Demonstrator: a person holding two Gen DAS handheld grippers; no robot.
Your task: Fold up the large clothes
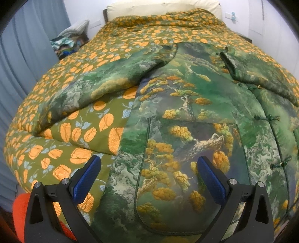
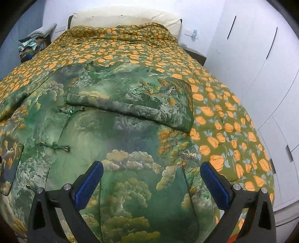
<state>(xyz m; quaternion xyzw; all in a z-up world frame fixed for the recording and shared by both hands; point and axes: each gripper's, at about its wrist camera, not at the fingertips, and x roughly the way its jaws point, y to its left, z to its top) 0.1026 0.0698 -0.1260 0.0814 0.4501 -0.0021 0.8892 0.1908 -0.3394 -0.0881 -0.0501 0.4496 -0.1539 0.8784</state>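
A large green padded jacket [image 1: 186, 115] with a landscape print and knot buttons lies flat, front up, on a bed. Its left sleeve [image 1: 104, 82] stretches out to the left. Its right sleeve [image 2: 134, 99] is folded across the chest in the right wrist view. The jacket body [image 2: 115, 134] fills that view. My left gripper [image 1: 149, 164] is open and empty above the jacket's lower left pocket area. My right gripper [image 2: 151, 169] is open and empty above the jacket's lower right part.
The jacket lies on an olive quilt with orange leaves [image 1: 61, 134] [image 2: 233, 119]. A cream headboard [image 2: 127, 16] stands at the far end. A pile of clothes [image 1: 69, 44] sits far left. White wardrobe doors [image 2: 261, 65] stand on the right. An orange object [image 1: 20, 207] is near left.
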